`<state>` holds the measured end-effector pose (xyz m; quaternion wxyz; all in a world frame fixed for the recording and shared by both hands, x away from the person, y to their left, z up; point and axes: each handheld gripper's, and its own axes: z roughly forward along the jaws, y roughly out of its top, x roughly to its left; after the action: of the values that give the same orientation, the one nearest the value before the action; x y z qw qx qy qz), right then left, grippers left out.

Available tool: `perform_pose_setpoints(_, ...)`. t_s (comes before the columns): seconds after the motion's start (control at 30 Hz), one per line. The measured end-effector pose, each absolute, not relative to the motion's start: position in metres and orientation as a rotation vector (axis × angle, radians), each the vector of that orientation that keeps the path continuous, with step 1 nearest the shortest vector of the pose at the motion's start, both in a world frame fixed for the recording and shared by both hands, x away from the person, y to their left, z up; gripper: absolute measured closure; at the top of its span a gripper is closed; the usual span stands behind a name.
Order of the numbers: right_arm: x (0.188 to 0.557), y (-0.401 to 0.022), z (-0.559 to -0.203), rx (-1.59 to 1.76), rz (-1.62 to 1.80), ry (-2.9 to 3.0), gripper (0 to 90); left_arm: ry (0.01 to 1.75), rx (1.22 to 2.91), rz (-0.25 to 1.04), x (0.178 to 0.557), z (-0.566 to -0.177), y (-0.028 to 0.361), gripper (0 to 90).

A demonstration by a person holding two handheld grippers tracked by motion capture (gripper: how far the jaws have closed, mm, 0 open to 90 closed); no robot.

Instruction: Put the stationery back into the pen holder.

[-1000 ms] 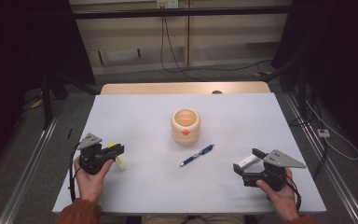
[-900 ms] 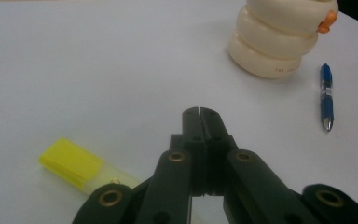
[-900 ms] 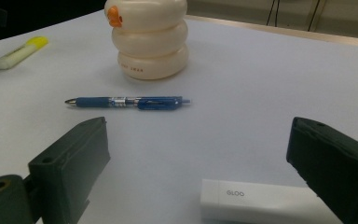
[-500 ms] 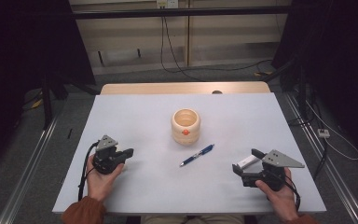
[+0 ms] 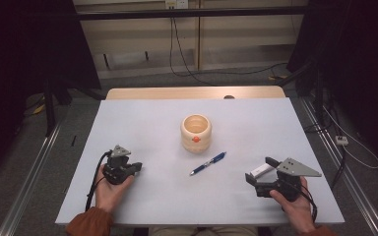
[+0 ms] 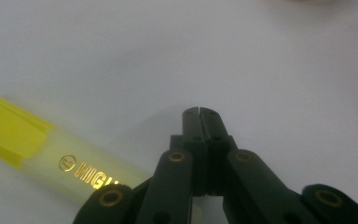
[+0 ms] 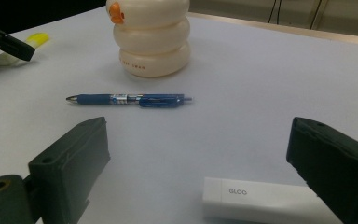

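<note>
**Left claw lowered beside highlighter; right claw idle by white stick**

Since the earlier frames the left claw (image 5: 137, 167) has travelled inward across the tabletop (image 5: 142, 123) and come down, so that it now covers the yellow highlighter (image 6: 51, 154) in the high view. Its jaws have just finished closing and stand clenched tip to tip with nothing between them. In the left gripper view the highlighter lies flat on the tabletop just beside and partly under the linkage, outside the grip.

The right claw (image 5: 260, 178) has kept its place. Its jaws are spread wide; the white stick (image 7: 261, 200) lies on the tabletop between them, not pressed by either pad.

A blue pen (image 5: 208, 163) lies mid-table, near a cream cup (image 5: 196, 132) with an orange mark.

Assessment: the step in hand appears to be picking up the highlighter. To do it well, the left jaws must be reopened, shifted sideways to straddle the barrel squarely across its width, then closed at mid-length. Closing near the cap risks the barrel swinging or slipping out.
</note>
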<state>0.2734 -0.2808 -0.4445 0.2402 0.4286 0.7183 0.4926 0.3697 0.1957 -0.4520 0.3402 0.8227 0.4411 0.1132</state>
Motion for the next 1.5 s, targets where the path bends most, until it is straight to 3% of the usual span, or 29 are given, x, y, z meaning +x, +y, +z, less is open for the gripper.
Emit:
perform_pose_setpoints(0.67,0.273,-0.282,-0.444,1.178,1.356,1.962,5.6,1.242,2.131,0.167,0.372,-0.448,0.214,90.0)
perform_pose_setpoints(1.5,0.275,-0.280,-0.445,1.178,1.352,1.968,4.8,1.303,2.169,0.135,0.360,-0.441,0.253,90.0)
